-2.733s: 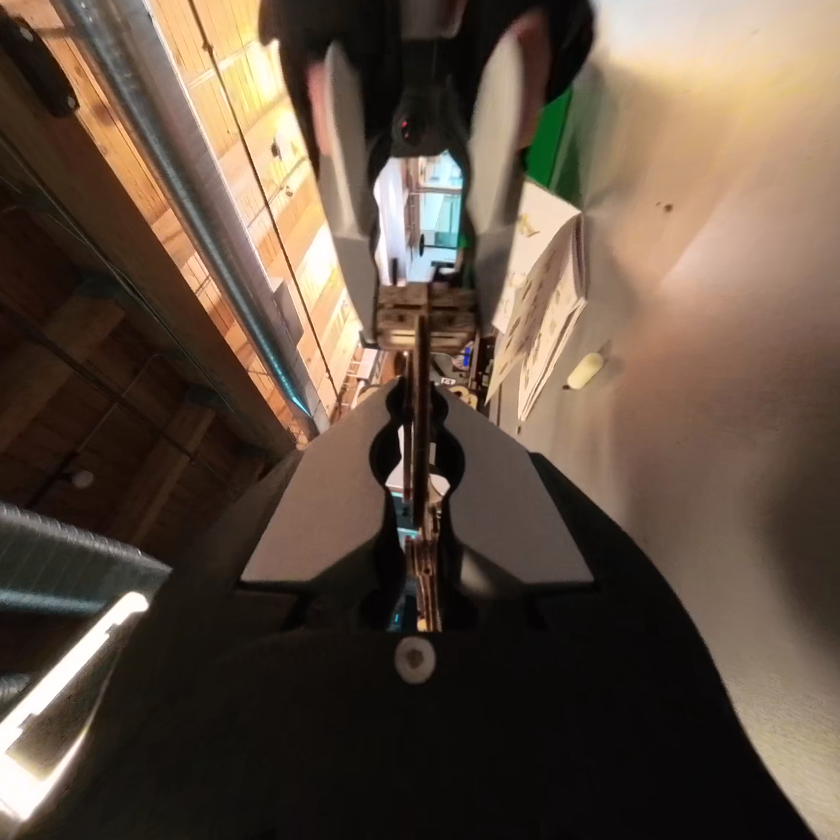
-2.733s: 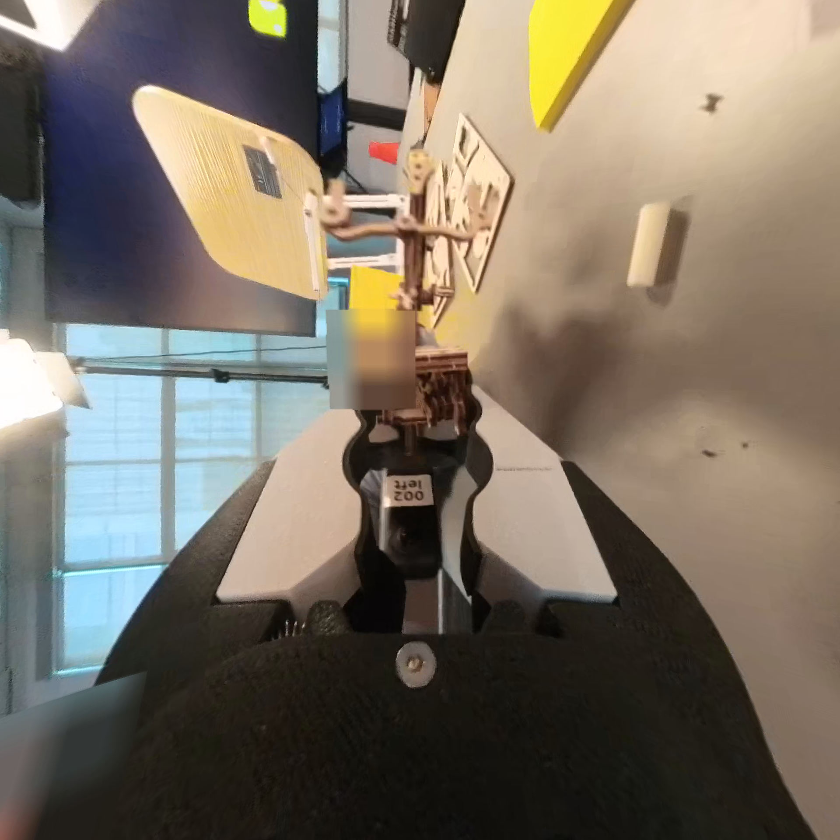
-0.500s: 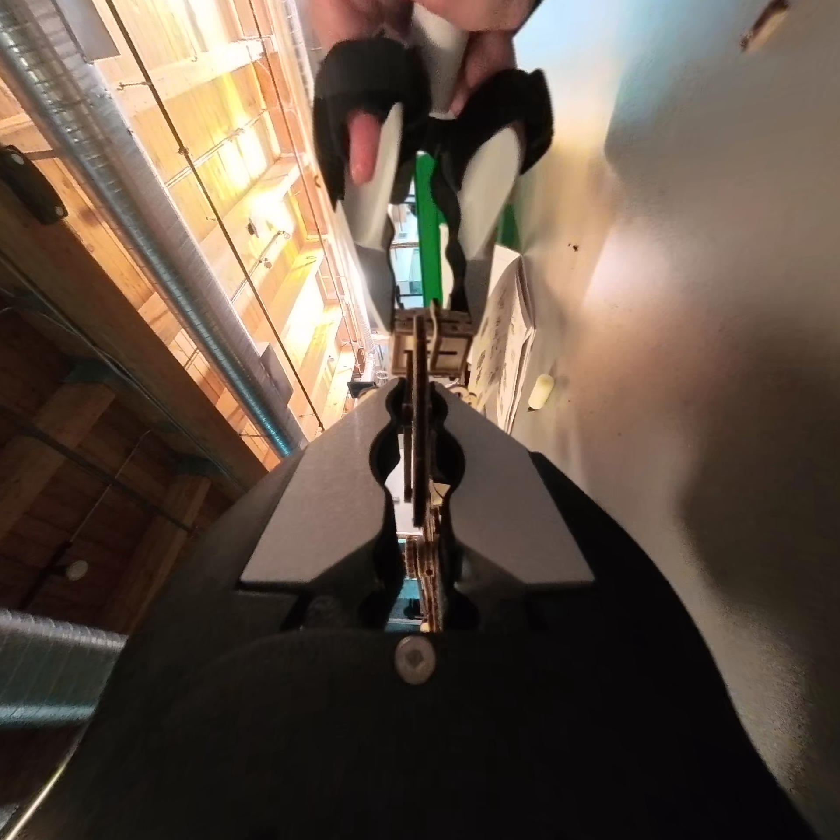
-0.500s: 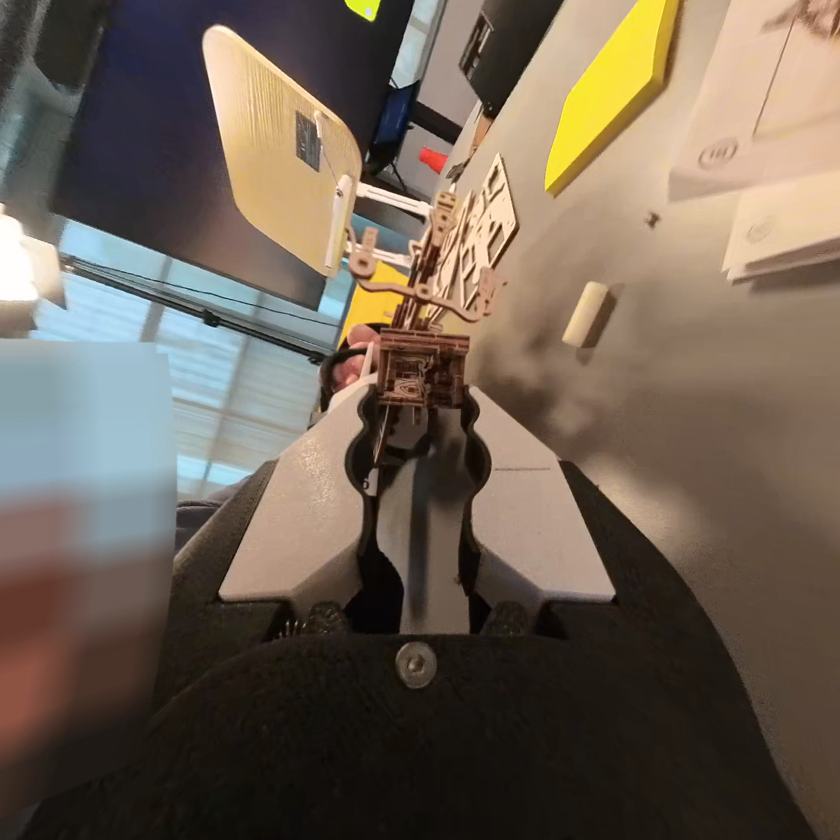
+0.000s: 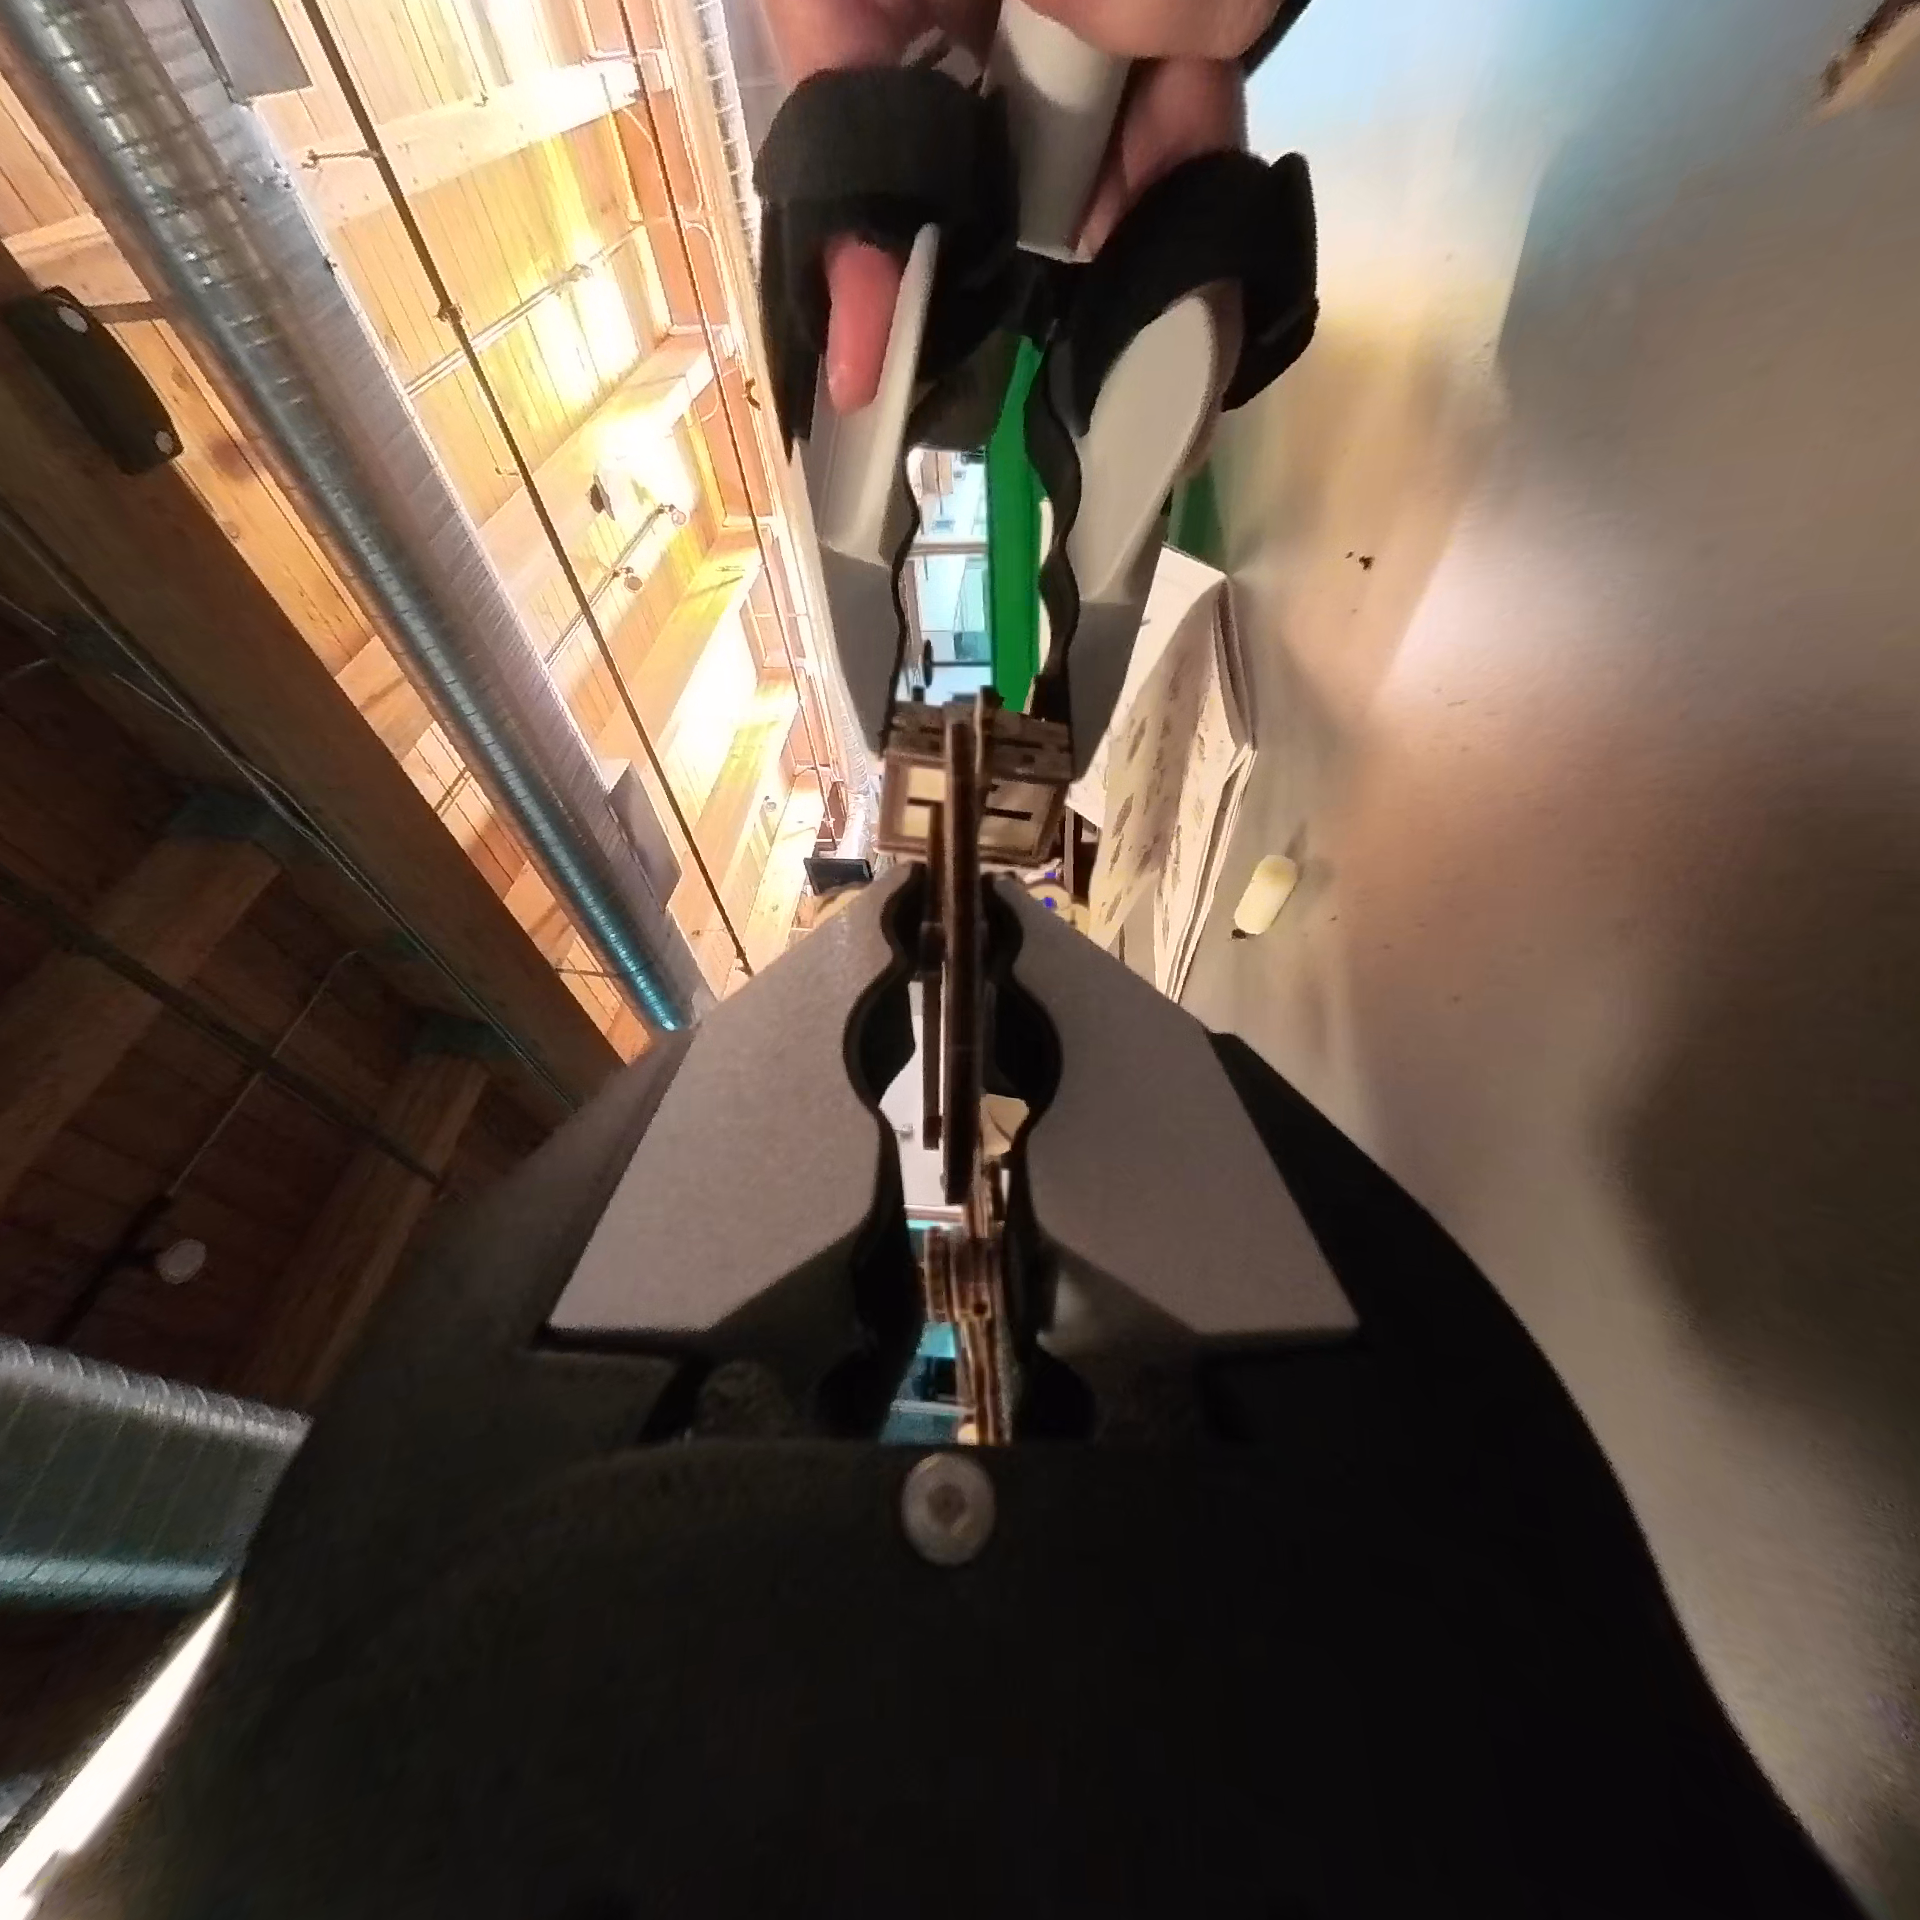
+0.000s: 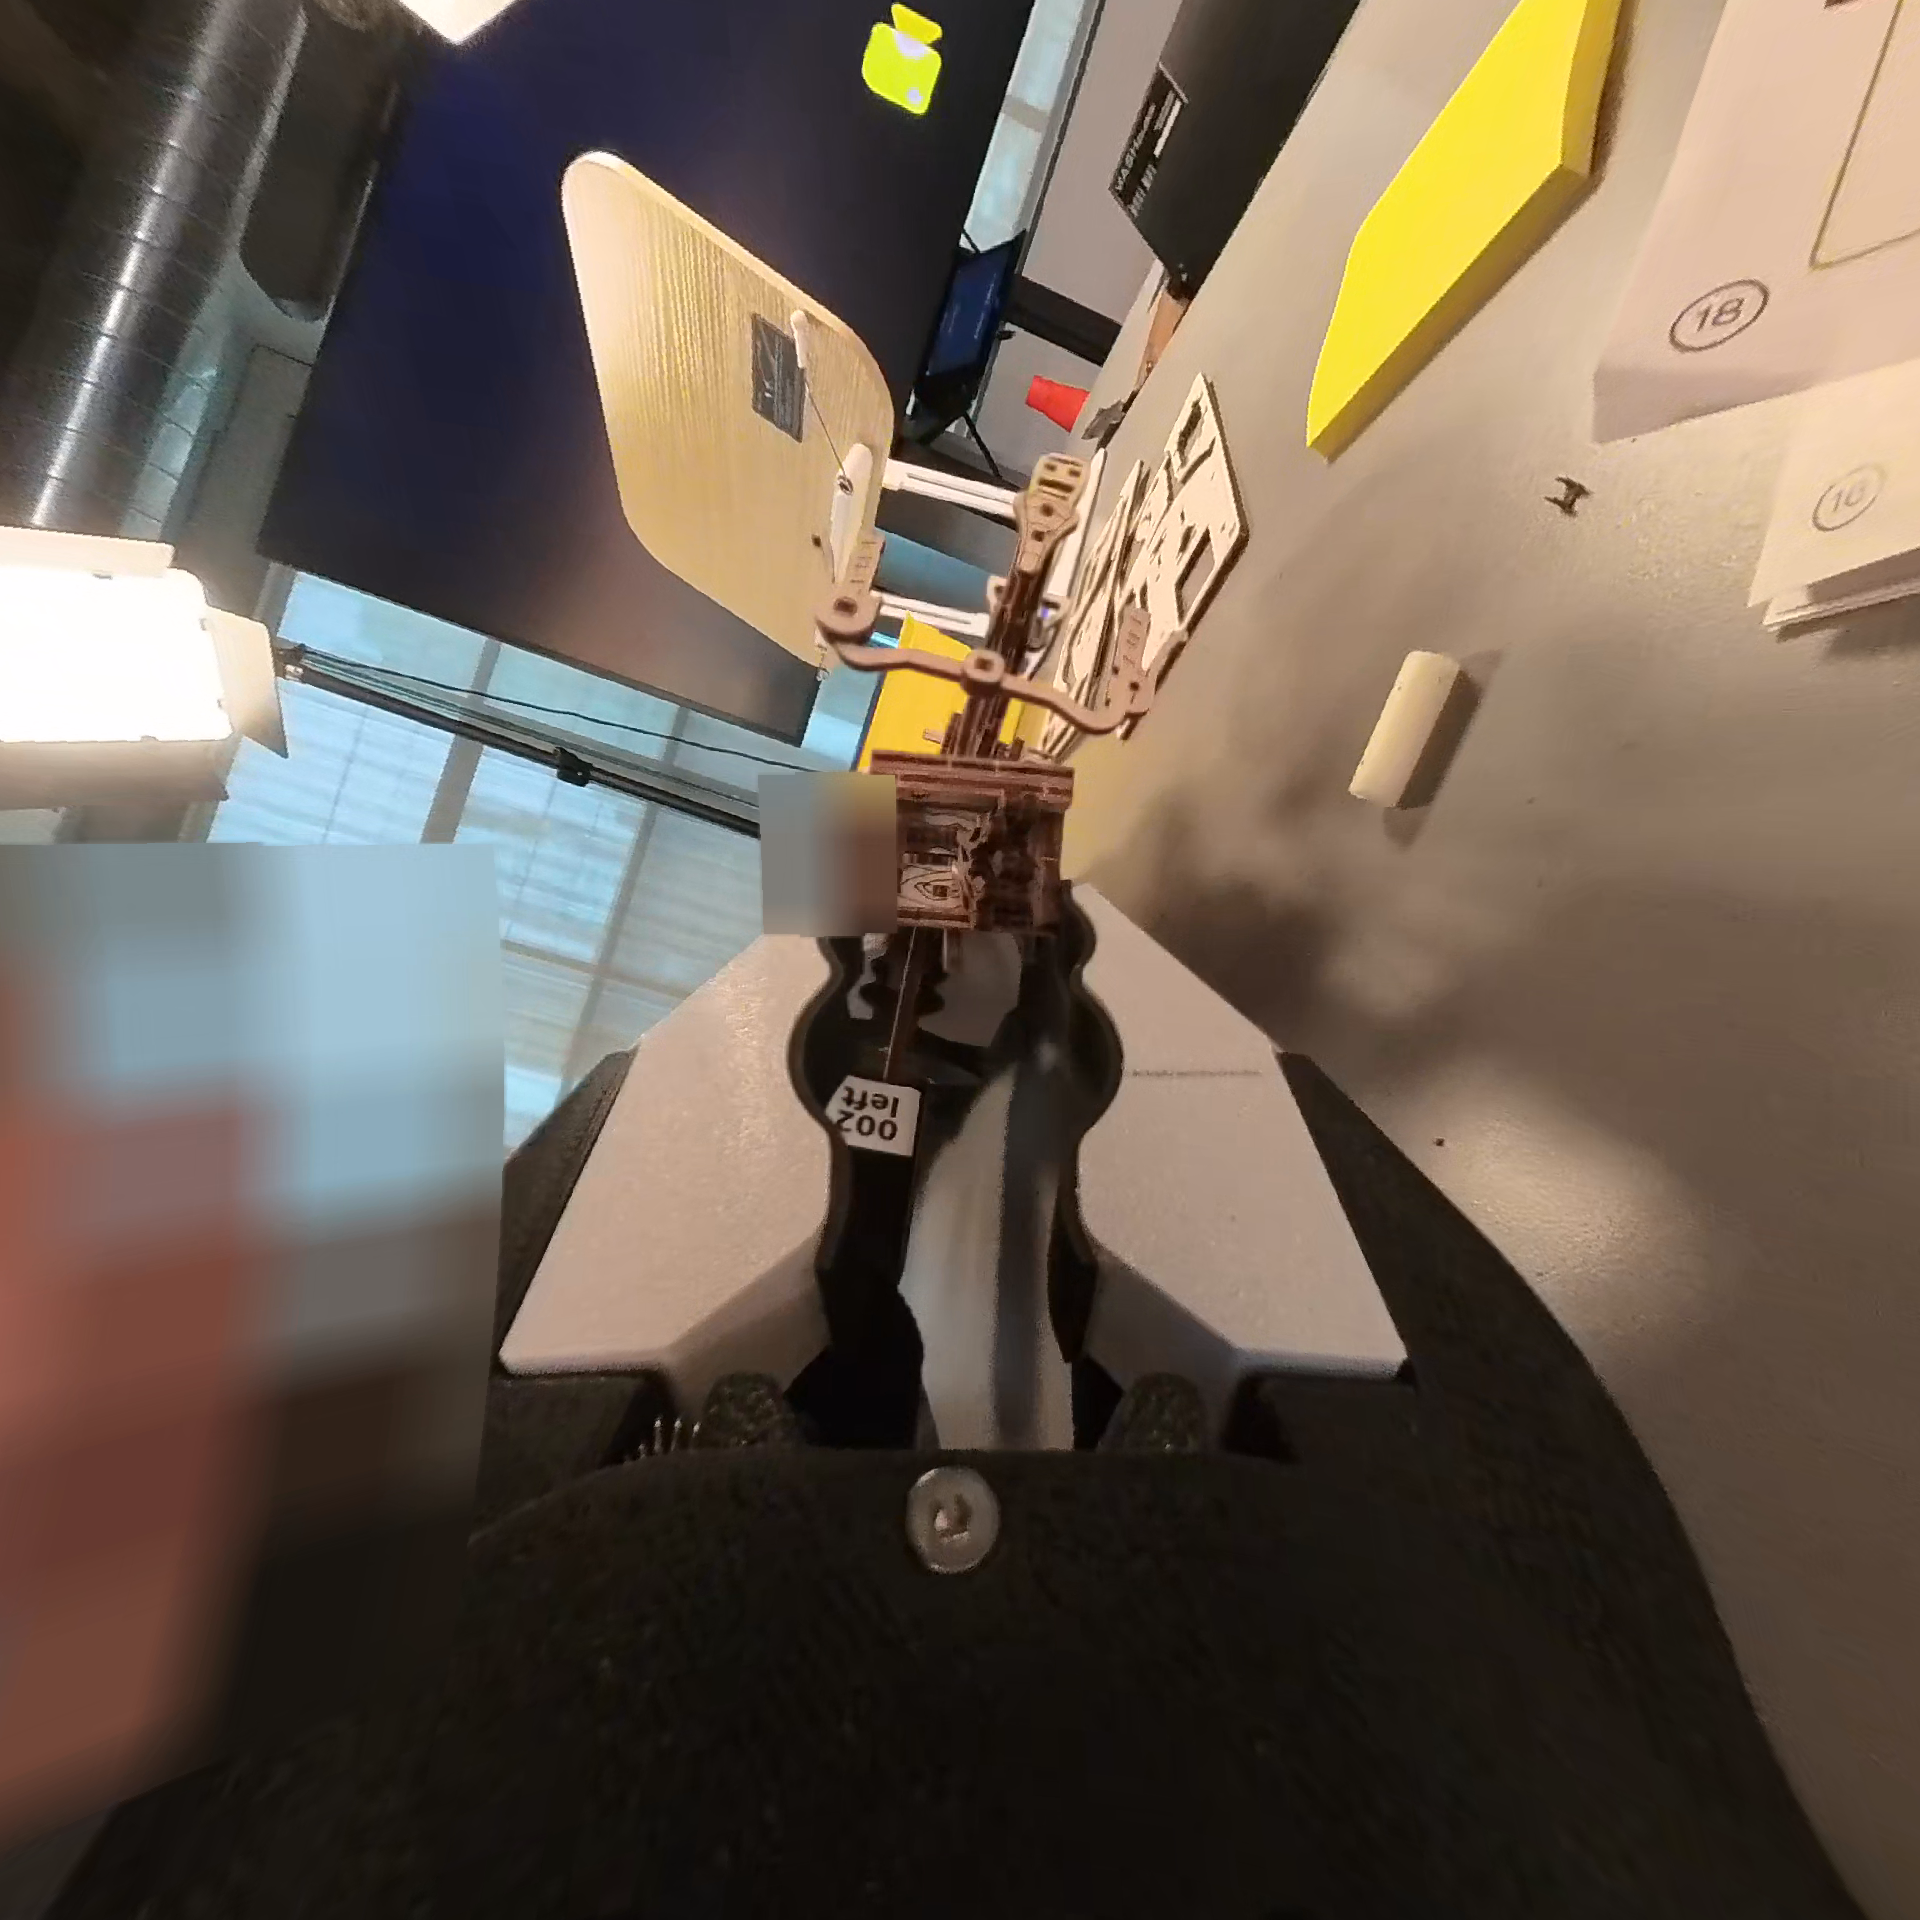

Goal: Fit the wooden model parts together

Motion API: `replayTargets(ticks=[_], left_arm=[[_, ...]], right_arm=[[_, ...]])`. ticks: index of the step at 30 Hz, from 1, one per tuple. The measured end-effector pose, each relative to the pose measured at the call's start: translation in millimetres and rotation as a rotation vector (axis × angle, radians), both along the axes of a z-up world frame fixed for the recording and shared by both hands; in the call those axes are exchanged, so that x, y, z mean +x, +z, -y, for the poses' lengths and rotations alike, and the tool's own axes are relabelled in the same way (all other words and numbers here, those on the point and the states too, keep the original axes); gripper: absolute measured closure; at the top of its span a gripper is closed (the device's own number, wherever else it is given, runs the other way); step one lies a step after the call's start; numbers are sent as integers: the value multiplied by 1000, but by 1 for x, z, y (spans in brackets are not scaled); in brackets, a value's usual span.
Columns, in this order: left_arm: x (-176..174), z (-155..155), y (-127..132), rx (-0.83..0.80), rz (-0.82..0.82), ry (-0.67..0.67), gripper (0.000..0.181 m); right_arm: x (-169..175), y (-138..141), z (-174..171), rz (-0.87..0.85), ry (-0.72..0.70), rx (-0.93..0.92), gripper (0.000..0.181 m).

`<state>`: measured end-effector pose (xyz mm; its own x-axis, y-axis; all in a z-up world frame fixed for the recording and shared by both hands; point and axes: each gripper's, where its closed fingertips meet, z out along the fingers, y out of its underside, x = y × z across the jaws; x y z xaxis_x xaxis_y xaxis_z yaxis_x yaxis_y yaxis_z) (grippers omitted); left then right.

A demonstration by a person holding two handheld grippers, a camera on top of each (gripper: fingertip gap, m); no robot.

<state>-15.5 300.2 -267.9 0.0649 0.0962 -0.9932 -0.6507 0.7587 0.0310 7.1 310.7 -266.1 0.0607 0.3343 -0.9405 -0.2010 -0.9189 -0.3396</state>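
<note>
Left wrist view: your left gripper (image 5: 961, 925) is clamped on the flat wooden mast piece (image 5: 958, 935), whose far end meets the boxy wooden block (image 5: 971, 795) | Right wrist view: your right gripper (image 6: 971, 920) pinches that wooden block (image 6: 971, 852) at its fingertips, the mast's cross arm (image 6: 987, 665) beyond, above the grey table (image 6: 1558, 987).

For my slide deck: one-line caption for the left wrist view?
Left hand-held gripper grips a flat wooden part edge-on against the box-shaped piece held by the right hand-held gripper.
</note>
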Motion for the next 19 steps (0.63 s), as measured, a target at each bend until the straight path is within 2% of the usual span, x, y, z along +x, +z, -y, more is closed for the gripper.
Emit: replayTargets(ticks=[9, 19], left_arm=[[0, -1, 0, 0, 2, 7, 174], [1, -2, 0, 19, -16, 26, 175]], right_arm=[[-1, 6, 0, -36, -4, -10, 147], [-4, 3, 0, -52, -82, -26, 147]])
